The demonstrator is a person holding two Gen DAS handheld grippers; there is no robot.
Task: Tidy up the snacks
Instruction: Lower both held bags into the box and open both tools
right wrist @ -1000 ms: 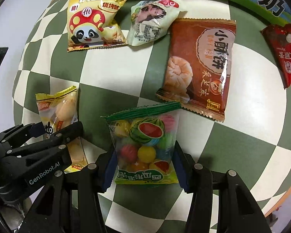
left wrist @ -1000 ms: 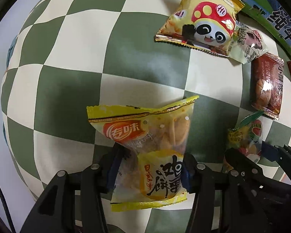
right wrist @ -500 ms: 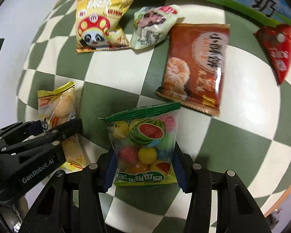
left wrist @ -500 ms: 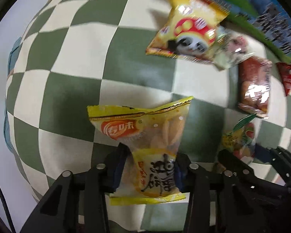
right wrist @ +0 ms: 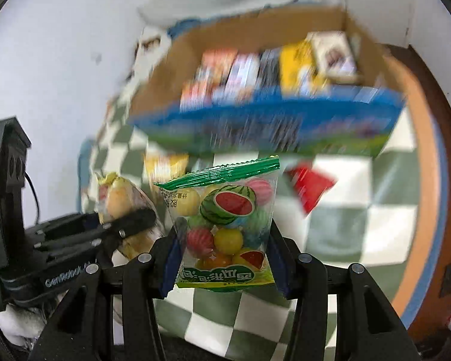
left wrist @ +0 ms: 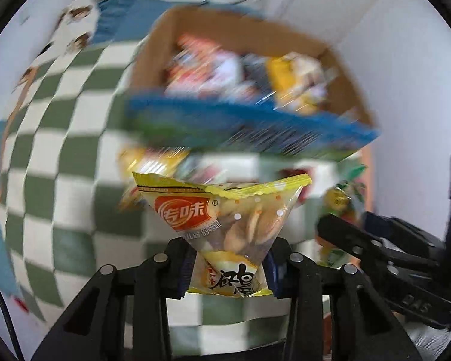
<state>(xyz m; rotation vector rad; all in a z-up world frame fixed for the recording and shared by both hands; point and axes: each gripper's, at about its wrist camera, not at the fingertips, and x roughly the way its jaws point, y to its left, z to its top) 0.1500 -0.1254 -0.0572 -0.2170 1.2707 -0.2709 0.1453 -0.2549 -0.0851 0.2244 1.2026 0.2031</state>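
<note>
Yellow biscuit packet (left wrist: 225, 225), one, pinched low-centre in the left gripper (left wrist: 227, 270), whose jaws have just been closing on it. One watermelon gum bag (right wrist: 225, 225) clamped in the right gripper (right wrist: 224, 266), low-centre of its view. One cardboard box (right wrist: 171, 69) at the top, packed with blurred snacks, count unclear. One red packet (right wrist: 311, 186) on the green-white checkered cloth (right wrist: 360, 210). White wall (right wrist: 60, 45) behind.

The biscuit packet (left wrist: 222, 225) is yellow and clear with an orange-red logo; the gum packet (right wrist: 225, 225) has a green top edge, a watermelon picture and balls of pink, yellow, green and red. The tablecloth (left wrist: 69, 138) is checked — green and white — and the cardboard box (right wrist: 285, 60) is brown inside, blue and green outside. Black fingers (left wrist: 177, 267), blue pads.
</note>
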